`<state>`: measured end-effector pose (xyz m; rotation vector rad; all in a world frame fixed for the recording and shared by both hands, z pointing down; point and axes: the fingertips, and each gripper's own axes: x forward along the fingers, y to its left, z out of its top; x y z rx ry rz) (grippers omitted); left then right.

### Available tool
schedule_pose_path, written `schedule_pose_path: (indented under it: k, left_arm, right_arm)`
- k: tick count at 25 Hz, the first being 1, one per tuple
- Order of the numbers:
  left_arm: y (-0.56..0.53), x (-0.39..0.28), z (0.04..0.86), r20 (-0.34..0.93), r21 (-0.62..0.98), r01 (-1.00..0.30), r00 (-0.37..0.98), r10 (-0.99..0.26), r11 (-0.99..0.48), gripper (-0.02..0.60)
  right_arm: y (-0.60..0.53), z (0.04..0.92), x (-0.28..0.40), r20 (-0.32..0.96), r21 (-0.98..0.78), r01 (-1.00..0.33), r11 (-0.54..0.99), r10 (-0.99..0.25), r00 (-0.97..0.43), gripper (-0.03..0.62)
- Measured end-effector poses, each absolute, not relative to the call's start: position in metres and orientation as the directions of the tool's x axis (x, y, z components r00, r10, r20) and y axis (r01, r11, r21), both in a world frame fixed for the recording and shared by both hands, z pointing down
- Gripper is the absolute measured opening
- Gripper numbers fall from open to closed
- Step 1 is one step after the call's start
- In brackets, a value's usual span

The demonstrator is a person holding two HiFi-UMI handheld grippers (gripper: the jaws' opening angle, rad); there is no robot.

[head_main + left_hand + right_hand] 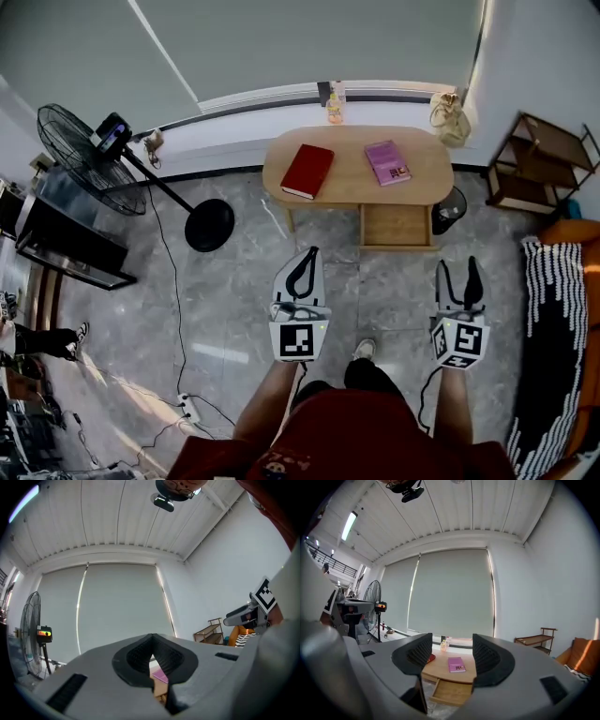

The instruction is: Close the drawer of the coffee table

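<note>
No text, number or brand is legible in any view. The purple book bears a small cover mark and the bottle a label, both too small to read.

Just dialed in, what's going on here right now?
A person stands back from the coffee table, holding the left tongs and right tongs out toward it. The table's drawer is pulled out, not yet closed. Neither tool touches anything: the left tongs are shut and empty, the right tongs open and empty. A red book and a pink book lie on the tabletop.
</note>
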<state>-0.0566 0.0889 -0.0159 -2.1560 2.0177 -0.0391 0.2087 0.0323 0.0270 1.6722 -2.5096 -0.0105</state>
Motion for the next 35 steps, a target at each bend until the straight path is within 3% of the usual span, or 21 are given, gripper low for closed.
schedule_pose_path:
  k: [8,19,35]
  left_arm:
    - [0.02,-0.076,-0.006,-0.079,-0.14,-0.982,0.138,-0.987,-0.126,0.006]
    - [-0.075,-0.131,0.005,-0.086,-0.179,-0.918,0.374,-0.924,-0.355,0.006]
    - [-0.101,-0.131,0.009,-0.086,-0.155,-0.911,0.399,-0.913,-0.383,0.006]
  right_arm:
    - [-0.02,0.034,0.188,0.118,0.081,-0.938,0.338,-0.938,-0.327,0.247]
    - [-0.071,0.034,0.127,0.114,0.095,-0.985,0.145,-0.984,-0.134,0.247]
    - [-0.094,0.025,0.126,0.099,0.13,-0.983,0.132,-0.988,-0.12,0.247]
